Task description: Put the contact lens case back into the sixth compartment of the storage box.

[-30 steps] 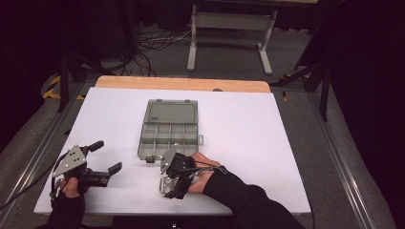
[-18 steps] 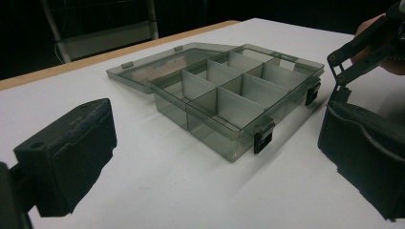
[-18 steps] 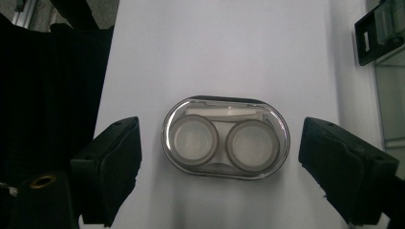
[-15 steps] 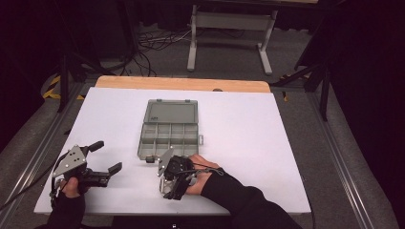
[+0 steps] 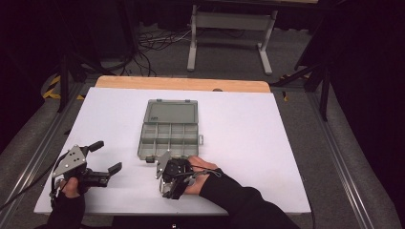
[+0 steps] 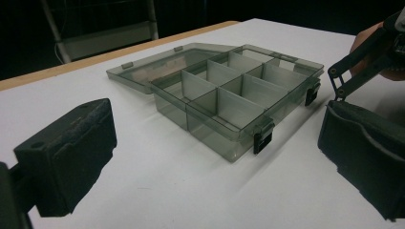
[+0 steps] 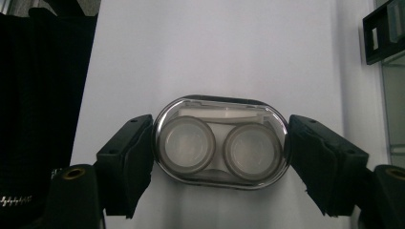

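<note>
High view: smoky grey clear plastic compartment box point(image 5: 168, 134), lid laid open, mid-table on white table point(image 5: 267, 143); right gripper point(image 5: 160, 169) low near the front edge, just before the box; left gripper point(image 5: 107, 157) spread wide, idle by the front-left corner. Dark room, cables, metal stand beyond.

Left gripper view: empty dividers.

Right gripper view: jaws just closed, pinching oval clear-lidded contact lens case point(image 7: 220, 143). Grasp step; next likely lift toward a compartment.
</note>
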A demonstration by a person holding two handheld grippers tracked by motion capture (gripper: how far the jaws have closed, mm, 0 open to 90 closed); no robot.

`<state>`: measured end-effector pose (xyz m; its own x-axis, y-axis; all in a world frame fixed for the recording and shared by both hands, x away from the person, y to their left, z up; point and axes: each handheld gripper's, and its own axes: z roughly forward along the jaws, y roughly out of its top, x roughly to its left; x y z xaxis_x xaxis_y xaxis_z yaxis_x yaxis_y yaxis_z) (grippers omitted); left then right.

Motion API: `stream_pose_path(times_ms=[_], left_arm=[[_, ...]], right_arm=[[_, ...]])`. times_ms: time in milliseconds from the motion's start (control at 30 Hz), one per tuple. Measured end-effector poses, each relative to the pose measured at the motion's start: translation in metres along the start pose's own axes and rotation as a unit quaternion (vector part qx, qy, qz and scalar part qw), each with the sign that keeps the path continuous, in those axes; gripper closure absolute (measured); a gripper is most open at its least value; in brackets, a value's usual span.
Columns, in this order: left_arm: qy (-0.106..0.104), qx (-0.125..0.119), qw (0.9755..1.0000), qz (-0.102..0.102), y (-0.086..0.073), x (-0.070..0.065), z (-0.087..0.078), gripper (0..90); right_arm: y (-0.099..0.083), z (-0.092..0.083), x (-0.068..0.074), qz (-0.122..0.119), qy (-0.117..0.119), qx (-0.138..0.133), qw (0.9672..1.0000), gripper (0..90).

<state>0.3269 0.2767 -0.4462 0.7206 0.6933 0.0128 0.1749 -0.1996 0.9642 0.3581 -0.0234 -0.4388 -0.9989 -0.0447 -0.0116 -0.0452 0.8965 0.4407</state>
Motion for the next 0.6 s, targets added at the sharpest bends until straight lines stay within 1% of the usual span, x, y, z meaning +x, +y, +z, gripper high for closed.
stream_pose_path(times_ms=[67, 100, 167, 200, 433, 533, 600], left_arm=[[0.0, 0.0, 1.0, 0.0, 0.0, -0.0001, 0.0, 0.3], [0.0, 0.0, 1.0, -0.001, 0.0, -0.0002, 0.0, 0.3], [0.0, 0.0, 1.0, 0.0, 0.0, -0.0001, 0.0, 0.3], [0.0, 0.0, 1.0, -0.001, 0.0, -0.0002, 0.0, 0.3], [0.0, 0.0, 1.0, -0.001, 0.0, -0.0004, 0.0, 0.3], [0.0, 0.0, 1.0, -0.001, 0.0001, -0.0005, -0.0001, 0.3], [0.0, 0.0, 1.0, -0.001, 0.0001, -0.0006, -0.0001, 0.3]], right_arm=[[0.0001, -0.0001, 0.001, 0.0, -0.003, 0.0, 1.0, 26.5], [0.0002, -0.0004, 0.0021, 0.003, -0.005, 0.002, 1.0, 26.5], [0.0005, -0.0008, 0.0026, -0.005, -0.009, 0.002, 0.9999, 26.5], [0.0007, -0.0009, 0.002, -0.013, -0.012, 0.0, 0.9998, 26.6], [0.001, -0.0039, 0.0035, -0.011, -0.011, -0.005, 0.9999, 26.6], [0.0012, -0.0062, 0.0031, -0.014, -0.012, -0.01, 0.9998, 26.7], [0.0014, -0.0084, 0.0031, -0.011, -0.013, -0.013, 0.9998, 26.6]])
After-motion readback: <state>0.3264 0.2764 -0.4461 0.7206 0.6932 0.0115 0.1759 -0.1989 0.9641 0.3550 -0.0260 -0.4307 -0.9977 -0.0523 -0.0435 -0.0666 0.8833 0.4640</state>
